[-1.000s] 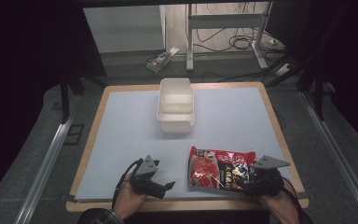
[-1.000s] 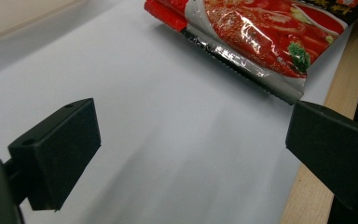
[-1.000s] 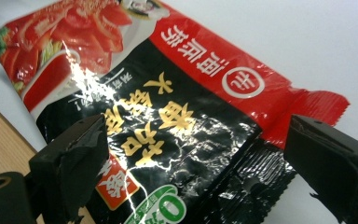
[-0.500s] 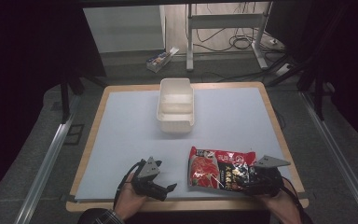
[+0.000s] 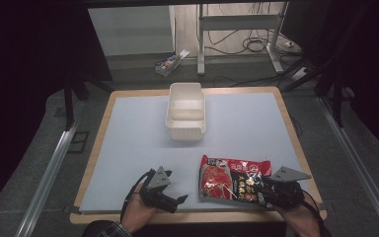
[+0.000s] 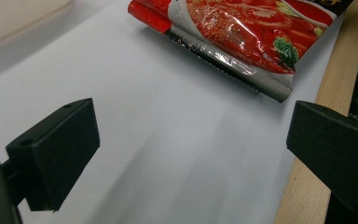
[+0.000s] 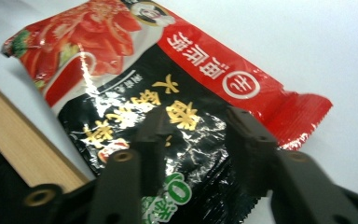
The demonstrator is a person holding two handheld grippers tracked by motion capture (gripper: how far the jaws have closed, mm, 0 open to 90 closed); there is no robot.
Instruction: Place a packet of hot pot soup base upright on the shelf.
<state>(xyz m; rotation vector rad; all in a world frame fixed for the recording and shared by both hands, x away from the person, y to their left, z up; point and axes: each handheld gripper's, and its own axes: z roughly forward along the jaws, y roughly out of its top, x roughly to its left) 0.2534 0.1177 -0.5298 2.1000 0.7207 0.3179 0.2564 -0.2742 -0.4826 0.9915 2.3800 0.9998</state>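
A red and black snack packet (image 5: 227, 177) lies flat on the white table top (image 5: 128, 148) near the front edge. My right gripper (image 5: 264, 190) is at the packet's right, black end. In the right gripper view, the right gripper (image 7: 198, 135) stands open, its jaws a narrow gap apart just over the glossy black part of the packet (image 7: 177, 70). My left gripper (image 5: 177, 200) rests to the left of the packet, apart from it. In the left gripper view, the left gripper (image 6: 191, 149) is wide open over bare table, and the packet (image 6: 242, 32) lies ahead of it.
A white, empty-looking rectangular container (image 5: 185, 123) stands at the middle back of the table. The wooden table edge (image 6: 340, 70) runs close beside both grippers. Beyond the table are metal frame legs, cables and a small box (image 5: 170, 61) on the floor.
My left gripper has edged slightly to the right, toward the packet. The right gripper and the packet have stayed in place.
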